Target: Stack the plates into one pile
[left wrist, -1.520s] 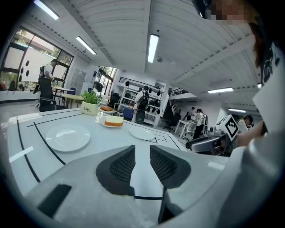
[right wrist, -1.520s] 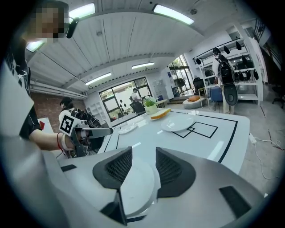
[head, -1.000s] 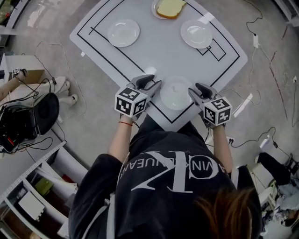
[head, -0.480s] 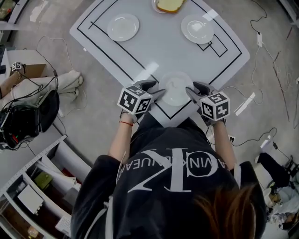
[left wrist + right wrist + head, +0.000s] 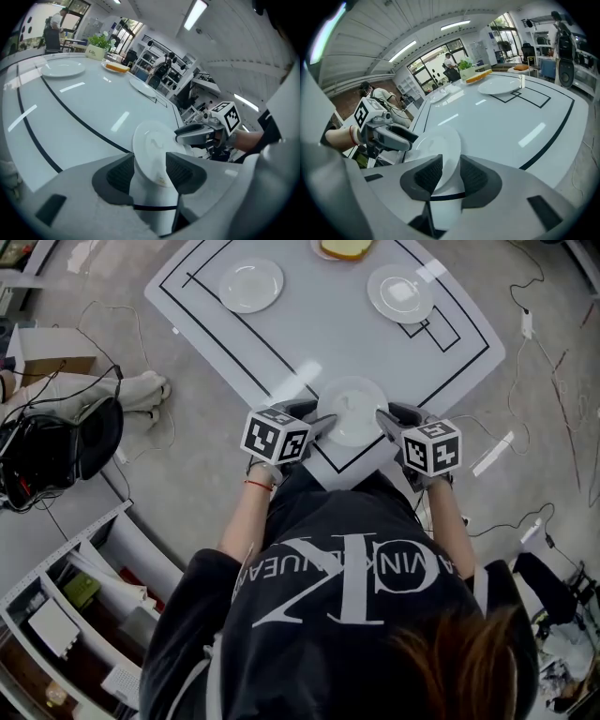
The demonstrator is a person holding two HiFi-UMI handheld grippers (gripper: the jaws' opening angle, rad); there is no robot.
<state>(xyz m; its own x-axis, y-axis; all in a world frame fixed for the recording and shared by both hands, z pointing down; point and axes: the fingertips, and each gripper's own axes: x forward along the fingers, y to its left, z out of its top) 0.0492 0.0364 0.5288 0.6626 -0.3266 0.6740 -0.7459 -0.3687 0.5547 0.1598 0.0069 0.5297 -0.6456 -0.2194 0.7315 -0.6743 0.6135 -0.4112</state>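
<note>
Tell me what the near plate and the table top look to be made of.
Near plate: glossy white, likely glazed ceramic, though melamine would look the same; soft highlights show on its face. Table top: smooth pale sheet, perhaps laminate or coated board; it shows bright streaked reflections.
</note>
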